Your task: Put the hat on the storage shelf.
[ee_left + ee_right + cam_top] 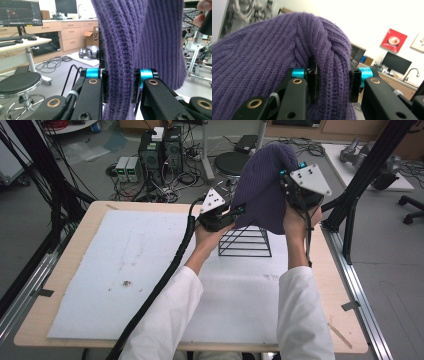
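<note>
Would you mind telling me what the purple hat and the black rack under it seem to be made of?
Purple hat: ribbed knit yarn, probably wool or acrylic, matte and fuzzy, bunching between both tongs. Black rack: thin wire, likely coated or painted metal, with straight rigid bars.

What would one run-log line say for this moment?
left gripper: shut on purple knit hat | right gripper: shut on hat | hat: held above black wire rack

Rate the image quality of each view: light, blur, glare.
High view: even room light, soft shadows, sharp enough to show the purple hat held above the wire rack by the left gripper and right gripper. Left gripper view: knit close up is sharp, background cabinets slightly soft. Right gripper view: bright wall washes out behind the hat.
</note>
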`<state>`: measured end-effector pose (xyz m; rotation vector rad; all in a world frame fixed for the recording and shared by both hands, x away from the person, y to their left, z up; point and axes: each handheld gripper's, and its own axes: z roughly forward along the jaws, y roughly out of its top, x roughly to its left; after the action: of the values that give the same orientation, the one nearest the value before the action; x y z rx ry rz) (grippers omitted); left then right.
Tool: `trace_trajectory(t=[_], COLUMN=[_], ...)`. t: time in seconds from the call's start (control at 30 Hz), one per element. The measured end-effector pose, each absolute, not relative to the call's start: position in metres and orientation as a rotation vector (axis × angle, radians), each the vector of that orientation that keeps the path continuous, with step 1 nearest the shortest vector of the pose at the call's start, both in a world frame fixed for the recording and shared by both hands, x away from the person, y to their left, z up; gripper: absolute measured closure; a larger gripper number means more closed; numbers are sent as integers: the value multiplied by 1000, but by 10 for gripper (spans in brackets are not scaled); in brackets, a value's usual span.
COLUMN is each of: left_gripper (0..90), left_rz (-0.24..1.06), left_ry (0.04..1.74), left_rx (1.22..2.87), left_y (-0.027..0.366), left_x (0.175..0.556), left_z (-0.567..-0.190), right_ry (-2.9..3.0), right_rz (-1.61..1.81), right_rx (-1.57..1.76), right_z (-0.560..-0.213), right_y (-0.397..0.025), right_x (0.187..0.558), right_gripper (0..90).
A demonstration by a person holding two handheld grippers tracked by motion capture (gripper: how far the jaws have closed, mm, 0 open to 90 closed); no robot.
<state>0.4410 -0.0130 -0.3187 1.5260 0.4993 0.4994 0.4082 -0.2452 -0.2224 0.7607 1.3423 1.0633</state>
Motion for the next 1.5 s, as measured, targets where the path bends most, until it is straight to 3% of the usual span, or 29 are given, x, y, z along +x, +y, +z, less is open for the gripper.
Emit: trace_trajectory(t=[0.77,1.5], left_gripper=[794,790], left_rz=[537,509], left_ry=[512,573], left_rx=[1650,1703], left_y=[-5,4], left_x=[437,435], left_z=[-369,-407], right_ry=[1389,1455], right_rz=[1223,1266], right_rx=[826,878], right_z=[-291,-328], right_y=[-252,-244], right_x=[400,405], right_gripper=[690,696])
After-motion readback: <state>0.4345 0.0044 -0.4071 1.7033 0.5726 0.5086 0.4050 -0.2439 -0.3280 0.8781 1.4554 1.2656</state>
